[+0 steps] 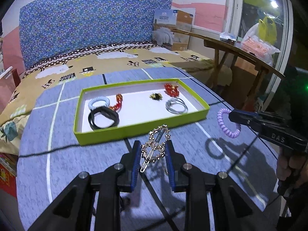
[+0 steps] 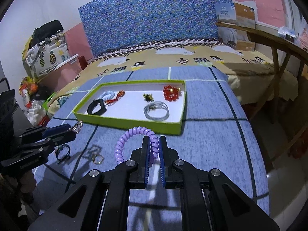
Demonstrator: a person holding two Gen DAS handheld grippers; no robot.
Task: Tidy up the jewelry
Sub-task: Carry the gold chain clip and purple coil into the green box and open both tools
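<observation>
In your left view, the left claw point(image 1: 153, 150) is part-closed on a gold clip point(image 1: 155, 148), held above the blanket point(image 1: 57, 134) just near of the tray point(image 1: 142, 129); the clip looks light, stiff and spiky, so keep the pads on its flat bar, not the beads. At right, the right claw point(image 1: 231, 115) carries the purple coil point(image 1: 228, 123). In your right view, that claw point(image 2: 154, 150) is nearly closed on the coil point(image 2: 134, 142), pinching its right side; it is soft and springy and may twist free. The tray point(image 2: 134, 122) lies just beyond. A ring point(image 2: 98, 158) and a dark piece point(image 2: 62, 153) lie at near left.
</observation>
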